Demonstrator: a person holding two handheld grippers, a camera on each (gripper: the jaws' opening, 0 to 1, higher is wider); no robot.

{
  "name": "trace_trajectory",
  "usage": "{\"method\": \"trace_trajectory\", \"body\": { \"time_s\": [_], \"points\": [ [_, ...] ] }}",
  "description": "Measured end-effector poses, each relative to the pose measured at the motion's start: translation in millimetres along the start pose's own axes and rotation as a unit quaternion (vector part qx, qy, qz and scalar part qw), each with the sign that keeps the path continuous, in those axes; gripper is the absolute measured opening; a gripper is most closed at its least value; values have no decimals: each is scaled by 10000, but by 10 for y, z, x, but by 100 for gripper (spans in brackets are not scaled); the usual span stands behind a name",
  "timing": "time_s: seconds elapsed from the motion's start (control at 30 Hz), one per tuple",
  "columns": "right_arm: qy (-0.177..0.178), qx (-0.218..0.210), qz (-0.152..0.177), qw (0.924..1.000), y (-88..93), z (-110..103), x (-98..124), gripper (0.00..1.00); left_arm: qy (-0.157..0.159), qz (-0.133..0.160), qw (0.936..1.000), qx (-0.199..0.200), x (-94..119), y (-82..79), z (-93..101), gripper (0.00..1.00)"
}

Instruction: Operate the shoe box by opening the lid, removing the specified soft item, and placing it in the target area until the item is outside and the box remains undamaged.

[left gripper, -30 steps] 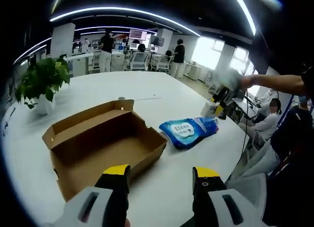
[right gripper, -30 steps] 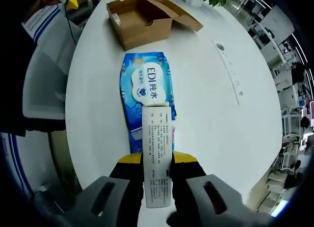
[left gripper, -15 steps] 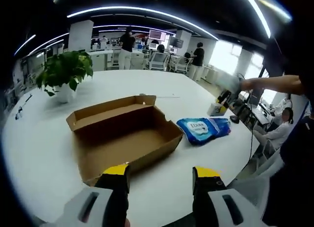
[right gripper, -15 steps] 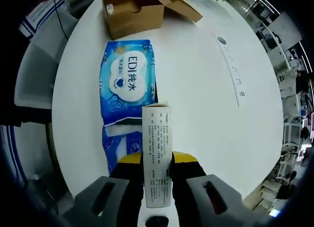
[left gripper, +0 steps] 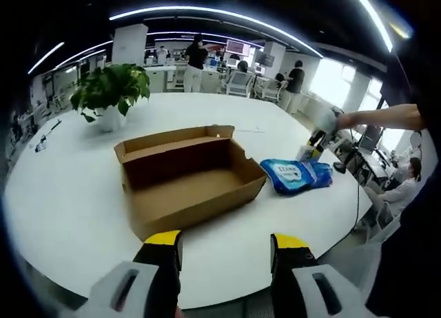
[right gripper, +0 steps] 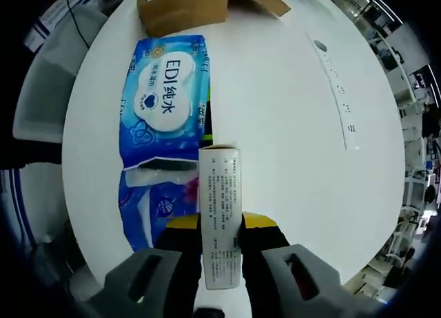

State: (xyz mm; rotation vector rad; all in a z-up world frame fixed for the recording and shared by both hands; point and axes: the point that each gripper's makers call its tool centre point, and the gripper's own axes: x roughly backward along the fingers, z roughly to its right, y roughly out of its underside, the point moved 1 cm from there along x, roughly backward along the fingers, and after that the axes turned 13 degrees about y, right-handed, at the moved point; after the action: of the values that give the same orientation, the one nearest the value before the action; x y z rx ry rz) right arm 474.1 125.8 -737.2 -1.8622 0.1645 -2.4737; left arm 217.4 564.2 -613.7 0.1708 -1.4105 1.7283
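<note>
Left gripper view: shoe box [left gripper: 189, 177], lid off or folded back, lay open and empty on the white round surface [left gripper: 62, 208], its long axis running left–right across the view, far end angled slightly away. Blue wipes pack [left gripper: 298, 176] lay flat on the surface just right of the box, apart from it, long axis roughly in line with the box. Left gripper [left gripper: 226, 252] hung near the surface edge w/ jaws parted, nothing between them. Right gripper [left gripper: 315, 137] showed at far right, beyond the pack, on an outstretched arm [left gripper: 386, 116]. Potted plant [left gripper: 110, 94] stood well behind the box at left; office desks and people in the background.

Right gripper view: right gripper [right gripper: 220, 225] had jaws closed on a narrow white printed carton [right gripper: 220, 218], held lengthwise along the jaws, pointing up-view. Wipes pack [right gripper: 162, 129] lay below and left of the carton, long axis pointing toward the box [right gripper: 182, 5] at top, label upward. A thin strip w/ markings [right gripper: 335, 91] lay on the surface [right gripper: 289, 125] to the right, well apart.
</note>
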Motion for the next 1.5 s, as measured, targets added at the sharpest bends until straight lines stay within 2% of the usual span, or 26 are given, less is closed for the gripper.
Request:
{"method": "trace_trajectory", "body": {
  "time_s": [0.47,0.97,1.2,1.5],
  "points": [
    [-92,85,-183,9998,158,-73,-169,19,-50,-42,10000,8,-6,1,-12,52],
    [-115,55,-173,9998,191,-62,-225,19,-14,-77,10000,-23,-37,-15,-19,52],
    [-87,148,-211,9996,207,-83,-210,20,7,-86,10000,-29,-40,-2,0,52],
    [19,-151,-85,9998,231,-48,-3,26,170,-73,9998,-78,-99,-49,57,52]
  ]
}}
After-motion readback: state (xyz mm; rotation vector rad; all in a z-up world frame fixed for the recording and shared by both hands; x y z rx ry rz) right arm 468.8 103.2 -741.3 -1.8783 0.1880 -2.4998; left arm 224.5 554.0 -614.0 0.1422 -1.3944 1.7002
